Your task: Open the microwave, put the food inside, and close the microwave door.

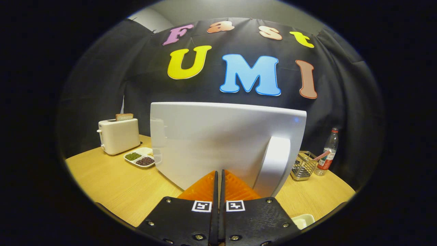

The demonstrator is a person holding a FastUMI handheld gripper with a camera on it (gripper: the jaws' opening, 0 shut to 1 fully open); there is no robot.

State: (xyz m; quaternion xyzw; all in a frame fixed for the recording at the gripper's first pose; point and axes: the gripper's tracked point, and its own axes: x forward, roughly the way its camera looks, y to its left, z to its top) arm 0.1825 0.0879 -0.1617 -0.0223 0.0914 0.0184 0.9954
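The gripper (219, 176) has its fingers pressed together, holding nothing, just before the white microwave (218, 143) on the pale wooden counter (112, 184) (toaster (118, 135) and divided dish (140, 158) to one side, bottle (327, 152) and wire rack (303, 165) to the other).

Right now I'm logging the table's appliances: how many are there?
2: the microwave, just ahead of the shut hand-held gripper, and a toaster beside the divided dish. The microwave may hide others.
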